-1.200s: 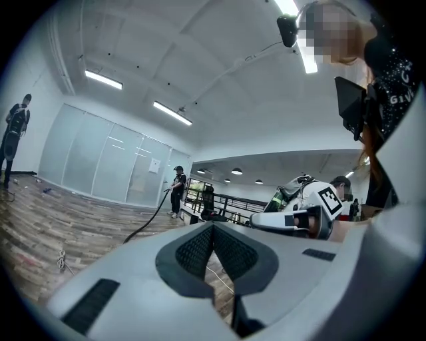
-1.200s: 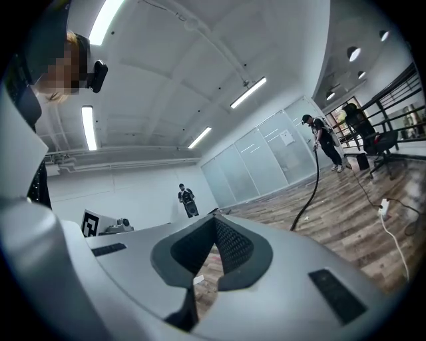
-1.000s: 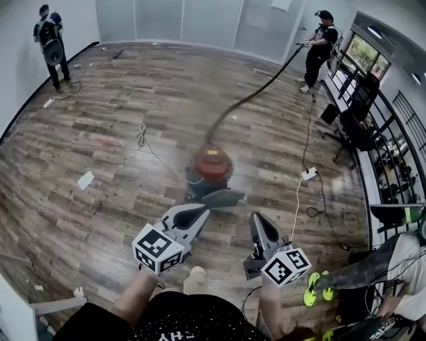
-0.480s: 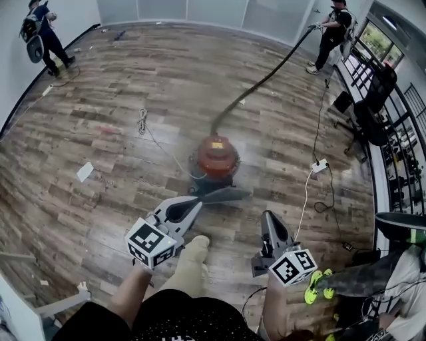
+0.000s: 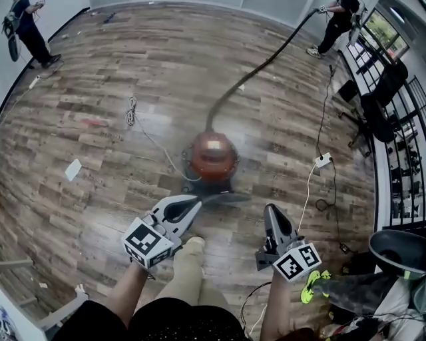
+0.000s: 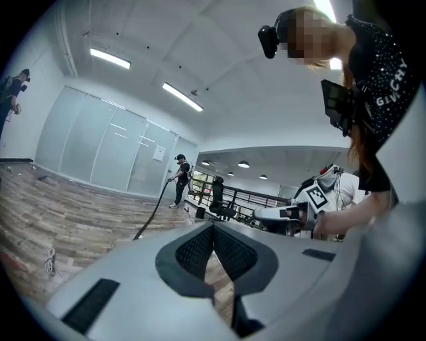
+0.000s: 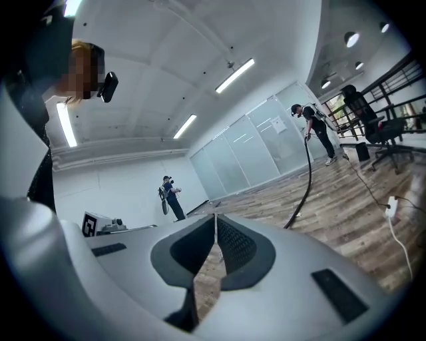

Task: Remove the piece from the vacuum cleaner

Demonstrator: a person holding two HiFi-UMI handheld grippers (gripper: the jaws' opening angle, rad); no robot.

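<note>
- Left tongs: jaws together, nothing between them.
- Right tongs: jaws together too, empty; they sit right of the left pair and apart from it.
- The holder's leg shows between the two arms, near edge.
- Both tongs point toward the vacuum cleaner; neither touches it.
- Left tip is just beside the dark flat part at the vacuum's near edge. Can't tell if they touch.
- Vacuum: red round canister on the wood floor, mid-room, just beyond the tongs.
- Black hose runs from the canister's far side up to the far right, where a person holds its end.
- White cable trails from the vacuum leftward and far, ending in a loose coil.
- White power strip with its cord lies right of the vacuum.
- White paper sheet lies on the floor at left.
- Second person stands far left by the wall.
- Office chair at the right edge.
</note>
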